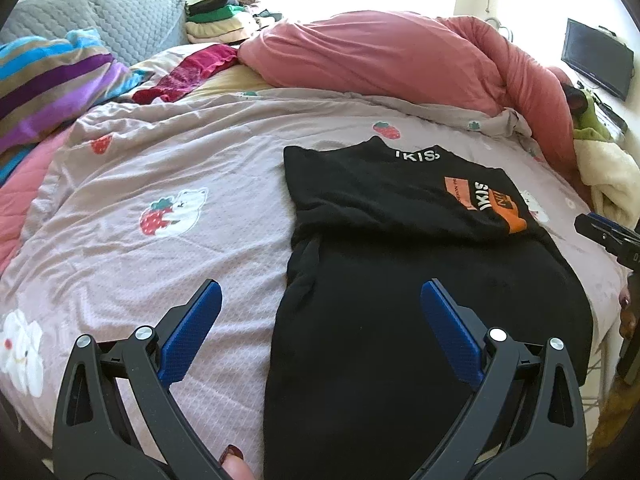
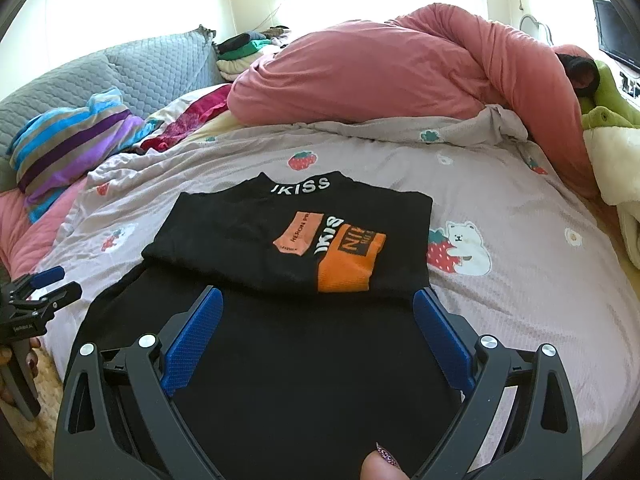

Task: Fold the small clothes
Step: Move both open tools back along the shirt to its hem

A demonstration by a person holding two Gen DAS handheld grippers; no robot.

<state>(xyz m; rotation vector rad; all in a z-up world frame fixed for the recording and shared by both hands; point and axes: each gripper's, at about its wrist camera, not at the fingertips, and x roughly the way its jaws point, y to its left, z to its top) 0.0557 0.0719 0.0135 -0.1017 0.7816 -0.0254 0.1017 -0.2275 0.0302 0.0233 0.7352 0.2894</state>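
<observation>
A black top (image 2: 288, 240) lies flat on the pink sheet (image 2: 500, 216) of a bed, collar at 12 o'clock and hem at 6 o'clock. Its upper half sits as a folded layer over the lower part, showing white lettering on the collar and an orange patch (image 2: 352, 264) on the chest.

The right gripper (image 2: 318, 308) hovers over the top's lower half, jaws wide apart and holding nothing. A thumb (image 2: 380, 466) with a painted nail shows at 6 o'clock in this view.

The left gripper (image 1: 320, 300) hangs above the top's left edge, one blue finger (image 1: 192, 332) over the sheet, the other over the black cloth. Its jaws are also spread wide and empty.

At 12 o'clock a pink duvet (image 1: 380, 56) is bunched up. At 10 o'clock lie a striped blanket (image 1: 52, 84) and grey pillows (image 1: 120, 20), with a stack of clothes (image 1: 220, 20) behind them.
</observation>
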